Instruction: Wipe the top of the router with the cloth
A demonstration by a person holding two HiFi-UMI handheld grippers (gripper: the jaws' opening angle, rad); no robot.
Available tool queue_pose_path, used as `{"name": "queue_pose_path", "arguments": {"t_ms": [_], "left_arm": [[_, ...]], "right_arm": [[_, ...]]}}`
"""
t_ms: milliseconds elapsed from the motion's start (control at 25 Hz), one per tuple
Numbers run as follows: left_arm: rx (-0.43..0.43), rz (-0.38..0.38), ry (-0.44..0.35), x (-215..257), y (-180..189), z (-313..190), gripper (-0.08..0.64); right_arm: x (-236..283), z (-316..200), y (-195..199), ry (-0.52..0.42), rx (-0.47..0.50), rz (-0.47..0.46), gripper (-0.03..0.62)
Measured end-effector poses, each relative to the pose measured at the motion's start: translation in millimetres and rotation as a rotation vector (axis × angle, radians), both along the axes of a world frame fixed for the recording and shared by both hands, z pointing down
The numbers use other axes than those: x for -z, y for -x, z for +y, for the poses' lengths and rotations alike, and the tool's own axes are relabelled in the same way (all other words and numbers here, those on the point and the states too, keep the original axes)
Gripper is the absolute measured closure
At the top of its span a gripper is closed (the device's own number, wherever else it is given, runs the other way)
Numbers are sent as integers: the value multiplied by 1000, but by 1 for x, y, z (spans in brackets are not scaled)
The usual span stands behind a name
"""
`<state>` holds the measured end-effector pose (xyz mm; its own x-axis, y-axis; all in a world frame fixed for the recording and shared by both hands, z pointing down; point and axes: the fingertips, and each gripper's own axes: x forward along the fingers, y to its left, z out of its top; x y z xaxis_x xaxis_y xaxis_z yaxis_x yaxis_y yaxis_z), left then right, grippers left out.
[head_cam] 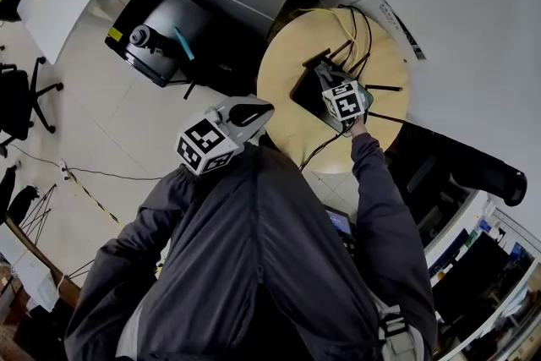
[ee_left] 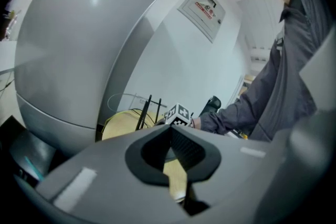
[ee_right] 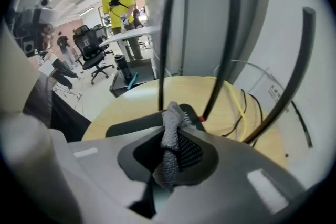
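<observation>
Right hand-held gripper [ee_right: 177, 115] has its jaws closed on a grey cloth [ee_right: 169, 149], which is pinched between the pads and sticks out past the tips as a bunched end. That end hangs over the flat black router [ee_right: 131, 126], though whether it touches the top cannot be told. From the head view this hand-held gripper sits over the router [head_cam: 308, 89], which lies near the middle of a round wooden worktop [head_cam: 287, 55]. Three thin black antennas [ee_right: 229, 50] stand up from the far side of the router, fanning out slightly. A yellow cable [ee_right: 234, 107] and some black ones lie on the worktop beside the router on the right. The left hand-held gripper [ee_left: 169, 127] has its jaws together with nothing between them. It is held close to the person's chest, off the edge of the worktop and well apart from the router. On the floor beyond the worktop sits a black case [head_cam: 156, 34].
</observation>
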<state>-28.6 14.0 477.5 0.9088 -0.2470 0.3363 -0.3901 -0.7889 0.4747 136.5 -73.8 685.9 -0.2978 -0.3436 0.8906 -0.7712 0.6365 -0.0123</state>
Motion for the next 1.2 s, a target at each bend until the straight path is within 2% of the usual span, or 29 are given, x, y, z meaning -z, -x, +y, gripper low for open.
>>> {"name": "queue_pose_path", "arguments": {"t_ms": [160,400,560,840,1200], "left_arm": [[12,-5,-2,0,0,-1,560],[16,-7,-1,1,-3,2,560],[10,-6,-1,1,-6,3,560],[0,-2,-3,2,-8,4,560],[-21,2,-3,2,-10,6,560]], "right_arm": [[-7,-25,-31,-2,-52,55,560],[-12,-27,-31,1,-21,75,560],[-13,-24,-34,15,-56,58,560],[-12,-1,-18,14,1,59,560],[-7,52,16,29,49,15,560]]}}
